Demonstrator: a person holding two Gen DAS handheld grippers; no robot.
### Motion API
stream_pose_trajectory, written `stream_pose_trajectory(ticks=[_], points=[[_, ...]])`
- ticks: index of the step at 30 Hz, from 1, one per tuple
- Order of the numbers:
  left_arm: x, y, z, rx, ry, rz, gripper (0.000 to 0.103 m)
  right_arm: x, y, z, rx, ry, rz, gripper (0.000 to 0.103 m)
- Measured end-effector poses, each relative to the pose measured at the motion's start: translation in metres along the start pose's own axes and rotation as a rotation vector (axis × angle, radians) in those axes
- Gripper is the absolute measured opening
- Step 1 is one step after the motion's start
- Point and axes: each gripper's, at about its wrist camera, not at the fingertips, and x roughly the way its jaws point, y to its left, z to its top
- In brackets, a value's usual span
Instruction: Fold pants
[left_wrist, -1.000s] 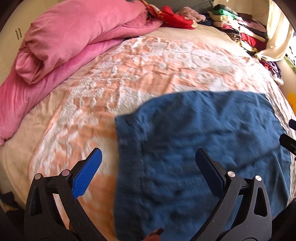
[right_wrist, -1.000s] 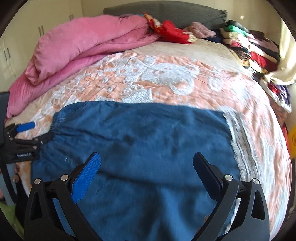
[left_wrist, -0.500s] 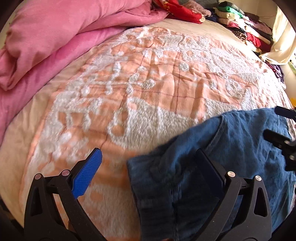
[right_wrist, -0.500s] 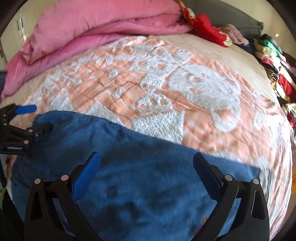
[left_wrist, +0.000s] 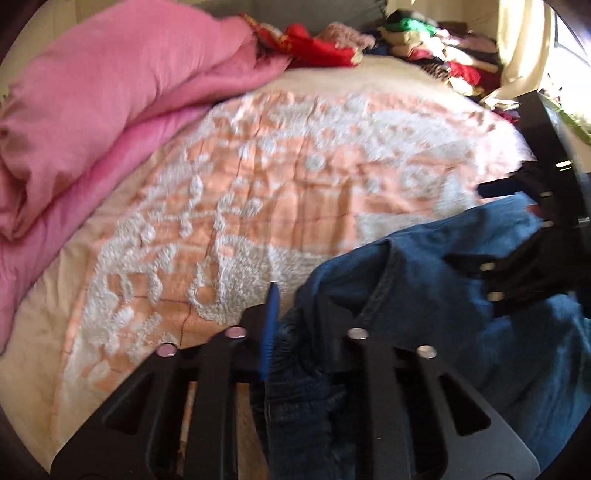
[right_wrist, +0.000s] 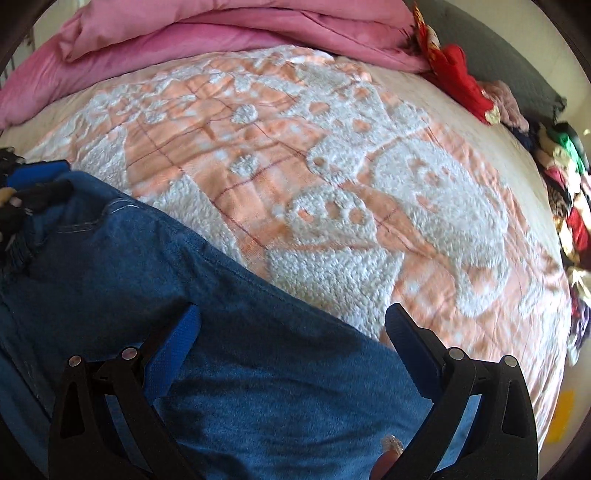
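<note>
Where half a second ago its fingers stood wide apart, the left gripper (left_wrist: 295, 332) has now clamped on the gathered waistband of the pants (right_wrist: 229, 354) on the bed (right_wrist: 295, 184). The right gripper (right_wrist: 291, 332) hovers spread over the denim, gripping nothing, so the fold looks ready to begin.

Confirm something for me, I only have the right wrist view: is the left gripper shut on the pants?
Observer: Yes. The left wrist view shows the left gripper with its jaws shut on the pants.
Operator: Which part?
Observer: The gathered waistband, bunched up between the jaws.
Operator: Anything beyond the clothes pile?
Observer: A cream curtain hangs there in bright sunlight.
</note>
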Motion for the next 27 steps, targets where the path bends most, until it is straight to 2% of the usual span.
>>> stream_pose_trajectory(ticks=[2, 4, 5, 7, 9, 12, 15, 21, 25, 27], points=[[-0.013, -0.005, -0.002, 0.011, -0.026, -0.025, 0.003, -0.001, 0.003, 0.000, -0.016, -0.013, -0.006, 0.097], [-0.023, -0.007, -0.004, 0.017, -0.044, -0.043, 0.003, -0.002, 0.006, 0.000, -0.027, -0.023, 0.003, 0.085], [-0.028, -0.009, -0.006, 0.020, -0.052, -0.051, 0.003, -0.004, 0.008, 0.000, -0.034, -0.031, 0.025, 0.074], [-0.035, -0.013, -0.009, 0.028, -0.069, -0.054, 0.003, -0.007, 0.013, -0.001, -0.047, -0.047, 0.042, 0.062], [-0.039, -0.017, -0.011, 0.041, -0.078, -0.038, 0.003, -0.013, 0.018, -0.003, -0.053, -0.062, 0.070, 0.037], [-0.042, -0.016, -0.015, 0.038, -0.083, -0.023, 0.003, -0.025, 0.024, -0.008, -0.051, -0.094, 0.082, 0.017], [-0.049, -0.014, -0.020, 0.040, -0.094, 0.010, 0.002, -0.044, 0.023, -0.018, -0.012, -0.136, 0.081, 0.009], [-0.064, -0.002, -0.029, 0.015, -0.108, 0.010, 0.002, -0.099, 0.016, -0.050, 0.116, -0.239, 0.130, 0.006], [-0.070, 0.005, -0.038, -0.011, -0.102, -0.047, 0.002, -0.133, 0.020, -0.073, 0.167, -0.301, 0.160, 0.006], [-0.076, 0.007, -0.043, 0.001, -0.105, -0.093, 0.009, -0.149, 0.025, -0.081, 0.187, -0.318, 0.170, 0.006]])
